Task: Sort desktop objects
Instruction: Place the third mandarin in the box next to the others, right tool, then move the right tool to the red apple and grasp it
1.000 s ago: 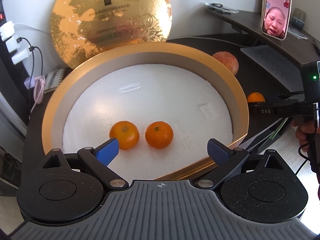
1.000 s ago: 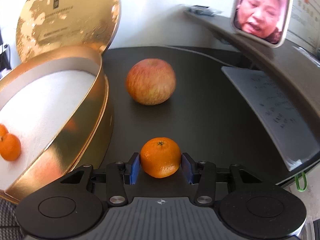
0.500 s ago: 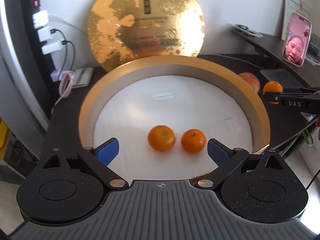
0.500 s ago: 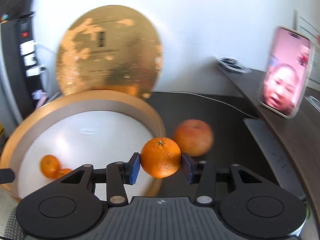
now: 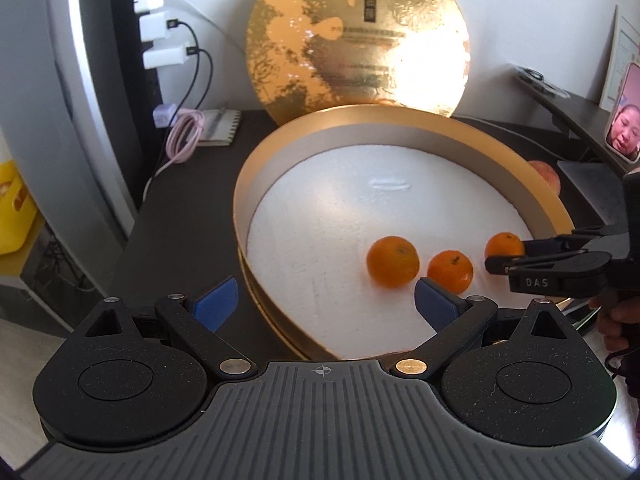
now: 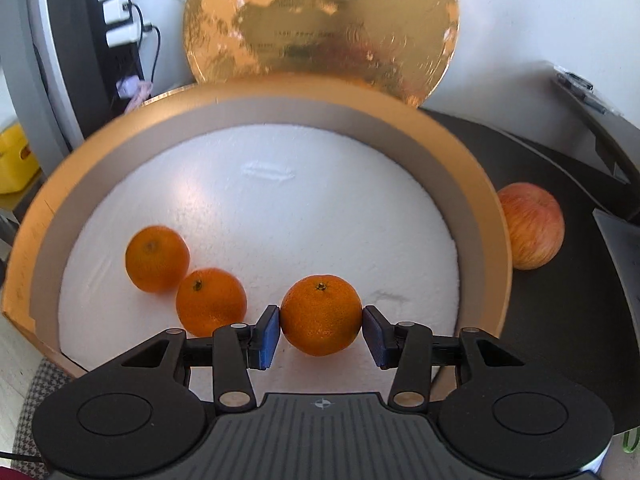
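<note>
**Right wrist: tangerine clamped over the gold box**

Left-wrist view, from the left edge: white chargers [image 5: 154, 24] plugged into a black power strip, a coiled pink cable [image 5: 185, 136] beside a small notepad [image 5: 218, 127] on the dark desk [image 5: 172, 216]. Left gripper [image 5: 326, 302] spread wide, blue pads clear of everything, nothing between them, hanging above the near rim of the round gold box [image 5: 260, 160]. Gold lid [image 5: 356, 36] propped upright against the wall behind the box. Two loose tangerines [image 5: 393, 256] [image 5: 450, 272] resting side by side on the white foam lining. Further right, right gripper [image 5: 505, 257] reaching in over the box rim with a third tangerine [image 5: 503, 245] at its tips.

Right-wrist view: same two loose tangerines at lower left of the foam, touching or nearly so. Right gripper narrowed, both blue pads [image 6: 267, 336] pressed on the held tangerine, above the foam inside the box. Apple [image 6: 532, 226] on the desk just outside the box's right wall.
</note>
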Action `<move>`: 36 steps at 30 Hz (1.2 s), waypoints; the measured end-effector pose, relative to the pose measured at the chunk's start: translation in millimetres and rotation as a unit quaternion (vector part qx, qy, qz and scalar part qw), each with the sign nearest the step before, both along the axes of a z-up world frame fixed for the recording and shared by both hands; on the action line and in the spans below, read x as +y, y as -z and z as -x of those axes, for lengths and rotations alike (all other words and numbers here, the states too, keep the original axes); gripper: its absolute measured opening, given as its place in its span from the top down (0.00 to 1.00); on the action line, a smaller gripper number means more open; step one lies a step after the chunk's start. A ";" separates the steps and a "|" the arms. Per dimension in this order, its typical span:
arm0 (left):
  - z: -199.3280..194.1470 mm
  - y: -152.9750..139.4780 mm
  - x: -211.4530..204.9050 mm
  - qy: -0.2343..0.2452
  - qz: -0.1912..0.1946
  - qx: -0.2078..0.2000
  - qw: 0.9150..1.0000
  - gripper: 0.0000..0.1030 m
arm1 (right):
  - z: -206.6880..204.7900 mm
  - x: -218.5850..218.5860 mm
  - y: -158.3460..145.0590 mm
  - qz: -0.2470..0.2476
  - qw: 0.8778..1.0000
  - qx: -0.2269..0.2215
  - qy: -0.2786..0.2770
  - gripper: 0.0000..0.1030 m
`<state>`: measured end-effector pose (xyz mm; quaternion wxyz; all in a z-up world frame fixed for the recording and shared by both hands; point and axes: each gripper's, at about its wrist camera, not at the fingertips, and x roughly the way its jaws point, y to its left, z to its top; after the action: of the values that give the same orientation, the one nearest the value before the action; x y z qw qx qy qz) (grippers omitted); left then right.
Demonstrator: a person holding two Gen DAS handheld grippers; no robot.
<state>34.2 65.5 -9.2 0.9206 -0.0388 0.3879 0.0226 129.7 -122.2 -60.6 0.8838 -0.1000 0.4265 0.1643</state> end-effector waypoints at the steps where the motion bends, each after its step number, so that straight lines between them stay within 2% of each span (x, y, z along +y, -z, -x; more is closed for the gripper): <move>1: 0.4 0.7 1.7 -0.001 0.001 0.001 1.000 0.05 | -0.2 1.5 1.7 0.002 1.000 0.002 0.001 0.56; 7: 1.5 1.2 3.4 0.003 0.006 0.002 1.000 0.05 | 3.7 0.7 -3.0 0.002 1.000 -0.001 0.005 0.55; 8: 1.9 0.8 1.7 0.005 0.006 0.002 1.000 0.05 | 6.6 -1.5 -6.4 -0.002 1.000 -0.007 0.007 0.53; 9: 2.3 0.3 -0.4 0.009 0.006 0.001 1.000 0.05 | 11.2 -4.8 -11.3 -0.008 1.000 -0.019 0.009 0.44; 11: 3.2 -0.9 -5.7 0.019 0.004 0.000 1.000 0.05 | 20.4 -11.9 -21.3 -0.021 0.999 -0.041 0.013 0.37; 19: 6.5 -8.6 -36.4 0.061 -0.016 -0.010 0.998 0.05 | 55.5 -58.9 -56.7 -0.089 0.989 -0.105 0.053 0.34; 21: 11.5 -14.0 -46.8 0.086 -0.016 -0.029 0.996 0.06 | 62.2 -74.4 -61.7 -0.101 0.985 -0.122 0.072 0.29; 23: 17.5 -21.1 -57.9 0.115 -0.014 -0.053 0.992 0.06 | 65.6 -90.0 -62.6 -0.105 0.981 -0.133 0.094 0.29; 25: 25.1 -30.0 -72.5 0.151 -0.020 -0.082 0.985 0.06 | 67.7 -105.7 -61.7 -0.107 0.977 -0.140 0.116 0.29; 28: 30.8 -35.7 -96.6 0.191 -0.043 -0.103 0.975 0.05 | 70.5 -129.6 -56.6 -0.108 0.972 -0.143 0.150 0.29; 32: 21.6 -29.3 -120.7 0.218 -0.051 -0.078 0.971 0.05 | 67.9 -150.2 -44.9 -0.105 0.971 -0.129 0.174 0.29; 36: 7.6 -20.0 -129.7 0.210 -0.058 -0.049 0.975 0.04 | 59.4 -162.8 -32.4 -0.110 0.971 -0.117 0.178 0.29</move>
<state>26.5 -64.1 10.8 0.9233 0.0955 0.3400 -0.1508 70.3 -285.0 -28.3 0.9480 0.0568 0.3109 0.0373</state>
